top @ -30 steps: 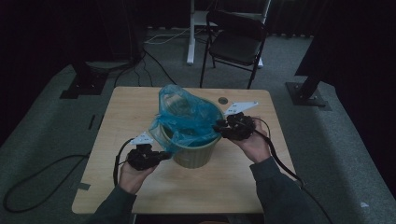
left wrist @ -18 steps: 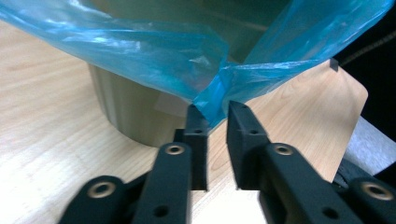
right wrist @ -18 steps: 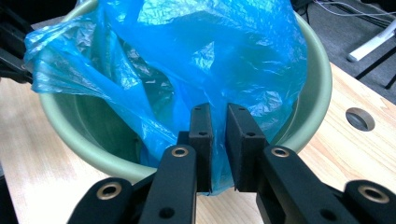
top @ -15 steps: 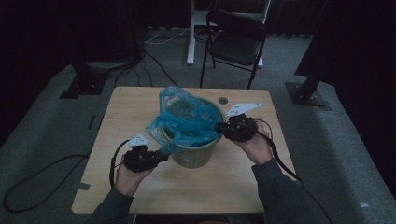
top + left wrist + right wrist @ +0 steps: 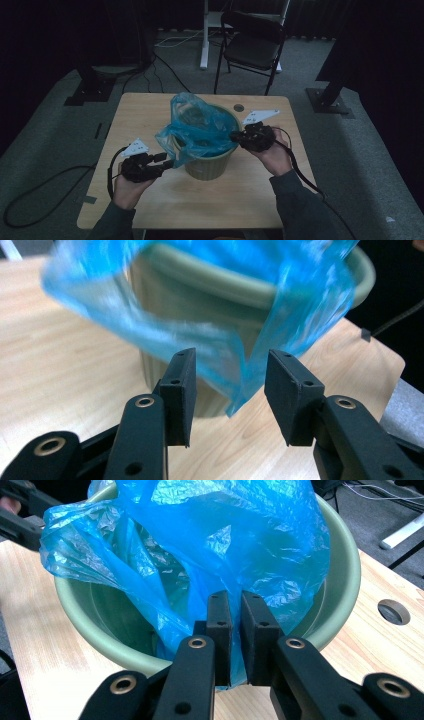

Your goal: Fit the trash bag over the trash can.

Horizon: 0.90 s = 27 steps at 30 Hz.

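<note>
A green plastic bin (image 5: 210, 162) stands near the middle of the wooden desk (image 5: 150, 205), with a blue plastic bag (image 5: 200, 127) bunched in and over its mouth. The bag's crumpled top rises above the rim, and on the person's left side a flap of it spills over the rim and hangs down the bin's outer wall.

The left gripper (image 5: 167, 161) sits just beside the bin on that side, held low over the desk. Its jaws have just been opening and now stand well apart; in the left gripper view (image 5: 230, 390) the hanging corner of the bag dangles between them, but neither pad presses on the film.

The right gripper (image 5: 235, 136) is at the bin's rim on the opposite side. Its jaws have just been closing, and in the right gripper view (image 5: 231, 640) they stand nearly together, pinching a fold of the blue bag right at the rim, with only a thin slit between the pads.

A round hole (image 5: 238, 107) shows in the desk top beyond the bin. A black folding chair (image 5: 252, 47) stands on the floor behind the desk.
</note>
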### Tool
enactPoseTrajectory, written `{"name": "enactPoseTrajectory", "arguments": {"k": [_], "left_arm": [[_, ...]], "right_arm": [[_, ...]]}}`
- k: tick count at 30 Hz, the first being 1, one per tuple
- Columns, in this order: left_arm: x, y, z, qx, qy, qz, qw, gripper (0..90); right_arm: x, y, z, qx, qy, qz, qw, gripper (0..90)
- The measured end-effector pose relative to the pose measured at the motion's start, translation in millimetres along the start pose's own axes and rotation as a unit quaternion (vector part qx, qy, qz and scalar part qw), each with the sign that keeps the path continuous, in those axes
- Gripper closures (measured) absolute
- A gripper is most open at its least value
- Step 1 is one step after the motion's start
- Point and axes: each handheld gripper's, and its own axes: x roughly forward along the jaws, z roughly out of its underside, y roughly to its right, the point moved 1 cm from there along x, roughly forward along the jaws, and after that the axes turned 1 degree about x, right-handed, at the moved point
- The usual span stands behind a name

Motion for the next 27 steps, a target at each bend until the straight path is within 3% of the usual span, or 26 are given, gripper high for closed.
{"name": "enactPoseTrajectory", "arguments": {"k": [4,13,19,27], "left_arm": [[-4.2,0.3,-11.6,0.011,0.014,-0.008,0.9998,54.7],[-6.4,-12.4,-46.0,0.036,0.044,-0.06,0.9966,49.7],[1.7,-21.8,-55.9,0.024,0.039,-0.068,0.9966,46.8],[24.4,-32.9,-61.3,-0.004,0.032,-0.053,0.9981,46.8]], "right_arm": [[-0.5,-0.2,0.0,0.0,0.001,-0.001,1.0,83.6],[-1.0,0.7,-0.4,0.001,0.003,-0.003,1.0,83.6],[-0.8,1.0,-0.5,0.001,0.003,-0.004,1.0,83.6],[-0.2,1.5,-0.8,0.003,0.005,-0.005,1.0,83.5]]}}
